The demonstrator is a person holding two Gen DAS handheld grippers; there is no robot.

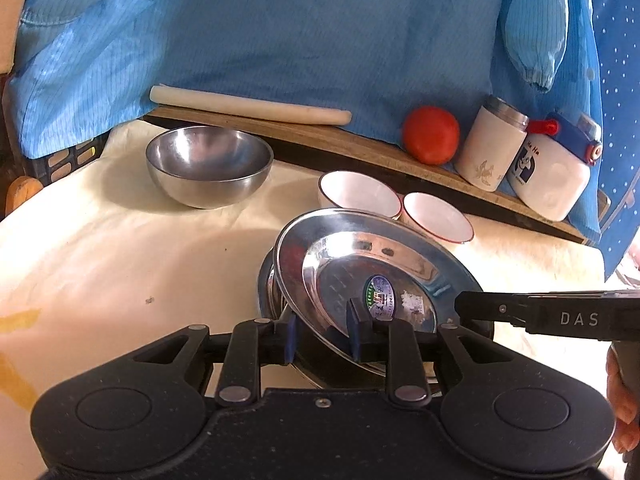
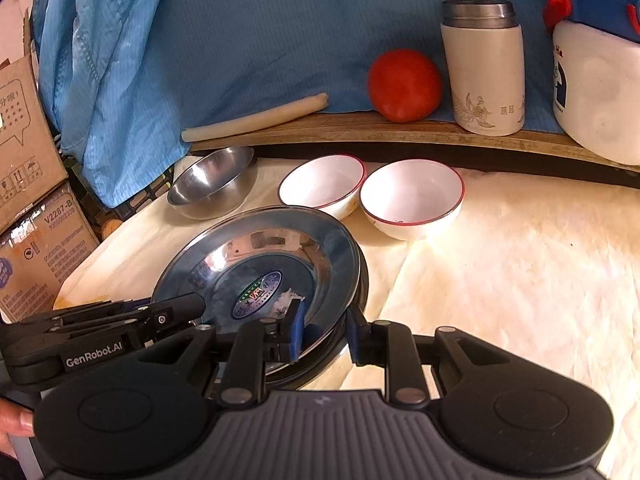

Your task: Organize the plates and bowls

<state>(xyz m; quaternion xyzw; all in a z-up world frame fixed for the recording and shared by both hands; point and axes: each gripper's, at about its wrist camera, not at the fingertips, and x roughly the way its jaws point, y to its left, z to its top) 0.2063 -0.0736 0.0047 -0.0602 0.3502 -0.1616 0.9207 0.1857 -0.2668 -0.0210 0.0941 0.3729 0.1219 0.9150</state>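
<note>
A shiny steel plate (image 1: 360, 264) (image 2: 256, 256) with a sticker lies tilted on top of other steel plates (image 1: 265, 280) (image 2: 362, 276) on the cream cloth. My left gripper (image 1: 322, 336) pinches its near left rim, one blue pad inside the plate and one outside. My right gripper (image 2: 325, 332) grips the near right rim the same way. In the left wrist view, the right gripper's fingers (image 1: 480, 308) come in from the right. A steel bowl (image 1: 208, 164) (image 2: 212, 184) stands behind on the left. Two white, red-rimmed bowls (image 1: 360, 194) (image 2: 412, 196) sit just past the plates.
A wooden ledge (image 1: 360, 146) at the back carries a rolling pin (image 1: 248, 106), a tomato (image 1: 430, 134), a white canister (image 1: 494, 152) and a white jug (image 1: 556, 172). Blue cloth hangs behind. Cardboard boxes (image 2: 28, 140) stand at the left. A hand (image 1: 624, 400) shows at the edge.
</note>
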